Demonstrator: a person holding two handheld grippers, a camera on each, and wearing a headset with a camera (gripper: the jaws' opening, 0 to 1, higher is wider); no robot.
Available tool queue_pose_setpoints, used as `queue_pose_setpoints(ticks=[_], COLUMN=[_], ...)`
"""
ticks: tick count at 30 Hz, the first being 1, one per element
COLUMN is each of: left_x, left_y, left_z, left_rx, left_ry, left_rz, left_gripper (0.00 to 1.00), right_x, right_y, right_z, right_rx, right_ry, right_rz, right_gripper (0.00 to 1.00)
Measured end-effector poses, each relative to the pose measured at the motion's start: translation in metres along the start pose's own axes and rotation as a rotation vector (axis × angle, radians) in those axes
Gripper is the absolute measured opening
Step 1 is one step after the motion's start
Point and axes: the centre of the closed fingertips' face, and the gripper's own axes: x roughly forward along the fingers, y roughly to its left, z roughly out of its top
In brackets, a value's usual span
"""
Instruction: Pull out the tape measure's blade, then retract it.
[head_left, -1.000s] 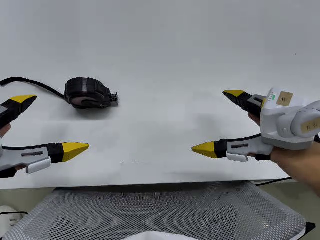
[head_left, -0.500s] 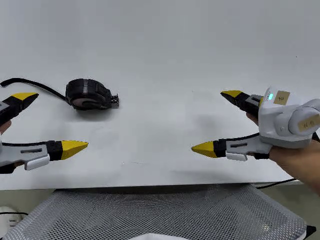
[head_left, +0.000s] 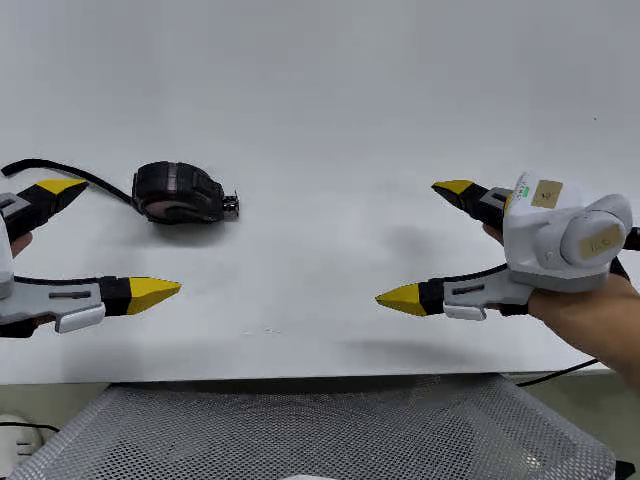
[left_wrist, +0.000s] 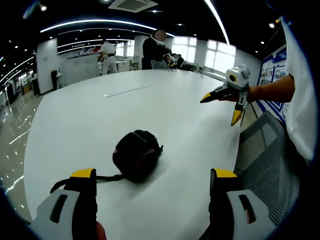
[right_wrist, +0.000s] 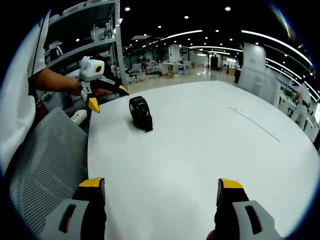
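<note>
A black tape measure (head_left: 180, 192) lies on the white table (head_left: 330, 110), its blade tip facing right and its black strap (head_left: 60, 169) trailing left. It also shows ahead of the left jaws as the tape measure (left_wrist: 136, 155) and far off as the tape measure (right_wrist: 140, 113). My left gripper (head_left: 110, 238) hovers open at the left edge, just below and left of the tape measure, with nothing between its yellow-tipped jaws. On the right, my right gripper (head_left: 425, 243) is open too, well apart from the tape measure.
The table's front edge (head_left: 300, 366) runs just below both grippers, with a grey mesh chair (head_left: 300, 430) under it. A long ruler-like strip (left_wrist: 125, 90) lies far across the table. People stand at the far side of the room.
Both grippers have drifted slightly: the right one a little left and up, the left one a little inward. The tape measure has not moved.
</note>
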Motion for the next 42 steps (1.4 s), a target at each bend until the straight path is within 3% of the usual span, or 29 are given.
queue_pose_setpoints(ticks=[22, 42], left_x=[0.016, 0.033], left_y=[0.010, 0.016], left_z=[0.002, 0.002], left_rx=[0.038, 0.089], left_ry=[0.020, 0.054], left_rz=[-0.031, -0.082], left_gripper=[0.87, 0.84], right_x=[0.033, 0.064], right_y=[-0.007, -0.004], right_z=[0.011, 0.024], right_rx=[-0.064, -0.108], right_ry=[0.017, 0.032], right_rz=[0.070, 0.139], right_gripper=[0.92, 0.92])
